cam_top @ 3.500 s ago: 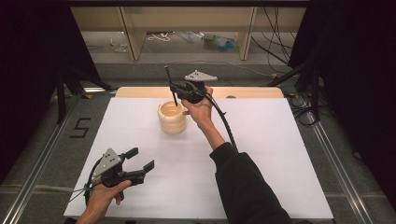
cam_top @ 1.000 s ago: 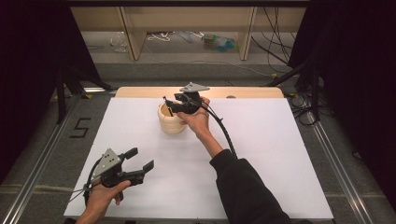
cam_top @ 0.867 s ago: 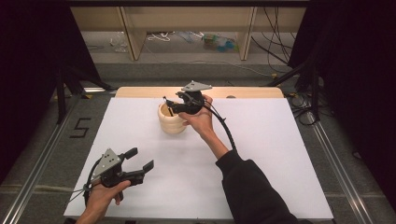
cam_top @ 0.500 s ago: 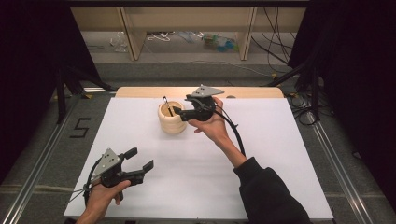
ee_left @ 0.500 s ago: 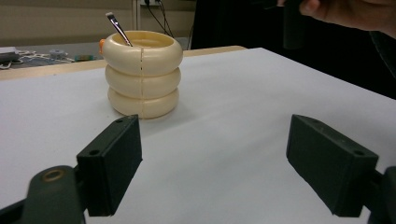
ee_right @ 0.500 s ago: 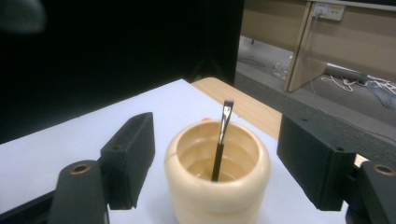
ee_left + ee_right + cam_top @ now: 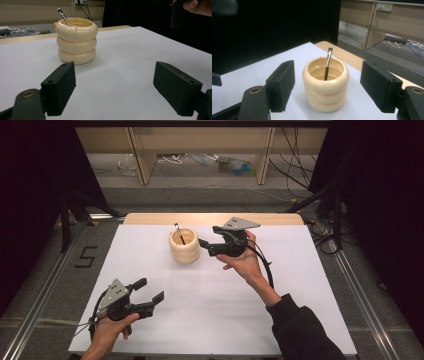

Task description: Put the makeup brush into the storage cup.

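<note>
The slim black-handled paintbrush (image 7: 179, 234) stands inside the cream holder made of three stacked rounded rings (image 7: 184, 247), which sits on the white-covered bench (image 7: 240, 310) towards its far edge. Judged from this, the placing is done: nothing holds the brush, and what seems left is only to draw the hand clear.

The right gripper (image 7: 206, 246) hangs just to the right of the holder, apart from it. Its jaws have just been opening and now stand wide with nothing between them; in the right gripper view the holder (image 7: 325, 83) sits framed beyond the two black pads, untouched. The left gripper (image 7: 150, 292) rests low at the near left of the bench, well apart from the holder, its jaws also spread wide and empty.

The brush (image 7: 327, 64) has its long axis close to upright, handle end down in the holder and flat bristle tip up. In the left gripper view it (image 7: 63, 17) tilts, its upper part resting against the holder's rim (image 7: 76, 40).
</note>
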Demonstrator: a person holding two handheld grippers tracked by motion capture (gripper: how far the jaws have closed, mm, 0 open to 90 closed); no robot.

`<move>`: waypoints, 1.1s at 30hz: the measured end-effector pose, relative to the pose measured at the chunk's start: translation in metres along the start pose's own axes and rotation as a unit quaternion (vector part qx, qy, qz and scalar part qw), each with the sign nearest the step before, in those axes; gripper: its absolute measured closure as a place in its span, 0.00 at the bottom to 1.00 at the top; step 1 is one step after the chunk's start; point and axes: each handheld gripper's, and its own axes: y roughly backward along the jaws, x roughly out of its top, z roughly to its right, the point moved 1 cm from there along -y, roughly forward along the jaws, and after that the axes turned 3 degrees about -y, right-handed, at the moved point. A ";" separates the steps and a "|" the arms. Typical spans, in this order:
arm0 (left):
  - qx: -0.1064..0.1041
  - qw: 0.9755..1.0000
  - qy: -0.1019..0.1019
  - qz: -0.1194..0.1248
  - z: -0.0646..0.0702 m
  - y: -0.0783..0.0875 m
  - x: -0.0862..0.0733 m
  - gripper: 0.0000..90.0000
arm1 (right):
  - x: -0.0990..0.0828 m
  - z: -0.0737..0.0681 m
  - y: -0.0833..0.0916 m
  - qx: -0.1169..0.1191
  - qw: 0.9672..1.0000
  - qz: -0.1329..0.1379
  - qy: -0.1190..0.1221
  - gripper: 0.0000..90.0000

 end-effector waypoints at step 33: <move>0.008 1.000 -0.013 0.004 -0.002 0.000 0.001 0.20 | -0.023 -0.005 0.038 -0.007 1.000 -0.010 -0.005 0.25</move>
